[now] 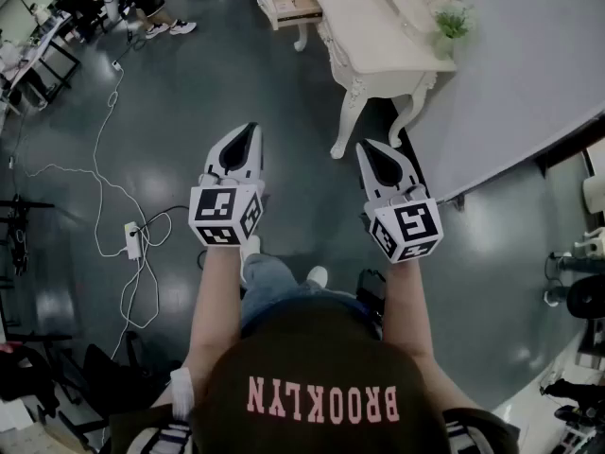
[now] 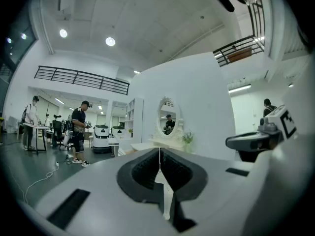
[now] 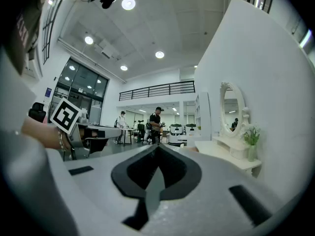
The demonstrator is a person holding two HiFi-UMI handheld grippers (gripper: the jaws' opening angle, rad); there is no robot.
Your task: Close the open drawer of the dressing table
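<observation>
On the head view, up top, the dressing table (image 1: 378,36) stands along the white wall (image 1: 539,64), w/ its drawer (image 1: 295,4) pulled out at the far end, sticking out to the left over the dark floor (image 1: 189,93). A small plant (image 1: 452,22) sits on the tabletop near the closer end. Left gripper (image 1: 250,130) and right gripper (image 1: 365,147) are both held out level in front of the person, side by side, well apart from the drawer and touching nothing; the right one's tip is near the table's closest legs. A white cable (image 1: 99,159) snakes across the floor to a power strip (image 1: 132,241) on the left. Left gripper view: jaws pressed together, just a thin seam btwn them, nothing in there. Past the tip (image 2: 160,154) you get the table's oval mirror (image 2: 168,118) and the plant (image 2: 187,138), table straight ahead but a fair way off; drawer itself I can't really pick out here. Right gripper (image 2: 248,141) pokes in from the right edge, and a person (image 2: 78,132) stands off to the left in the bg. Right gripper view: same deal, claw (image 3: 157,149) closed up tight and empty. Table (image 3: 226,154) runs along the wall on the right w/ mirror (image 3: 231,107) and plant (image 3: 252,134), and the left gripper (image 3: 93,141) w/ its marker cube (image 3: 65,115) shows on the left.
</observation>
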